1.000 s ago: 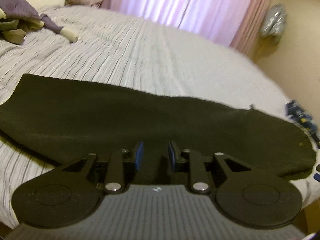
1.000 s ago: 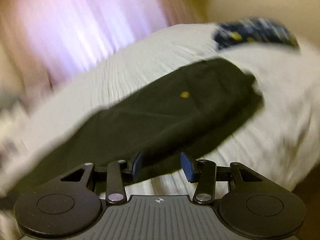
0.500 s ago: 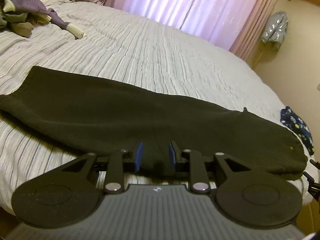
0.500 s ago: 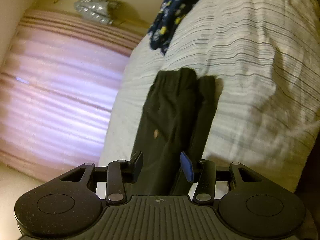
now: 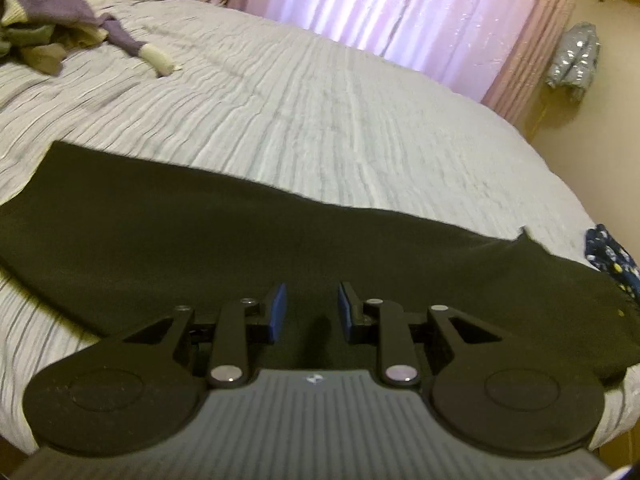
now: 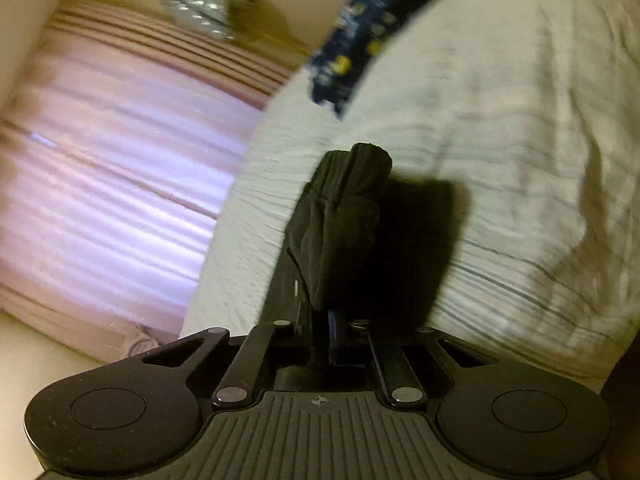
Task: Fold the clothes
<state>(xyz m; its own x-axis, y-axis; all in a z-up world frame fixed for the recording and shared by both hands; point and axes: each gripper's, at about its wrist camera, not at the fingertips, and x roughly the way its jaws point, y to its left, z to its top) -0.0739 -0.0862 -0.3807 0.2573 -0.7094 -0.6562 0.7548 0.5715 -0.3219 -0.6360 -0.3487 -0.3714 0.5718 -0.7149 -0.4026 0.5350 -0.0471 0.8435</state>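
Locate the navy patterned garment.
The navy garment lies at the bed's right edge in the left wrist view, just beyond the black trousers' end; in the right wrist view, near the top.

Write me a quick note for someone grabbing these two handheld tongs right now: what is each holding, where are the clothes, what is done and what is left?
Right tongs: shut on one end of the black trousers, bunching it off the striped bedspread.
Left tongs: open, over the middle of the trousers near their front edge, gripping nothing.
Trousers lie stretched lengthwise across the bed, apparently already doubled leg on leg.
Left to do: carry the gripped end over to fold them shorter.
Also waiting: purple and olive heap, dark blue patterned garment.
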